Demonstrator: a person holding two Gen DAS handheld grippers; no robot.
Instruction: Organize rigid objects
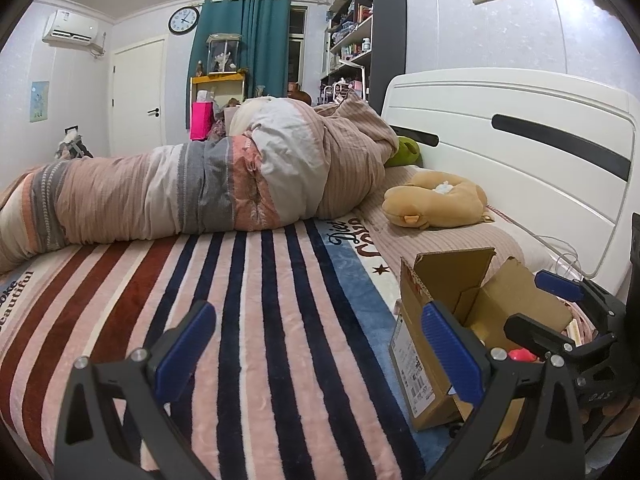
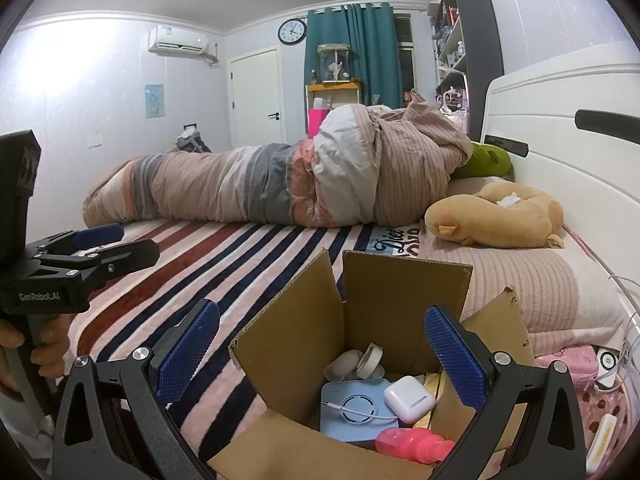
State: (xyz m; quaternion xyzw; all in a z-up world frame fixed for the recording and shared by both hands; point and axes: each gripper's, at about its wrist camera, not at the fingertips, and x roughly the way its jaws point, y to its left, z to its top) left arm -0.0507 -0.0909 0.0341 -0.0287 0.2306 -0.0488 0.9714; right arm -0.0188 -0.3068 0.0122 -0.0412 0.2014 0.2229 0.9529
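- My right gripper hangs spread wide, empty, over the open cardboard box on the striped blanket.
- Box holds white earbud case, pink bottle, blue pad.
- My left gripper spread too, empty, beside the box.

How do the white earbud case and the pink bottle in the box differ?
The white earbud case is a rounded, pebble-like shell; the pink bottle is longer and tapers to a neck. The case rests on the light blue device; the bottle lies on its side nearer the camera, by the front flap. Both sit inside the cardboard box, between the open right gripper fingers.
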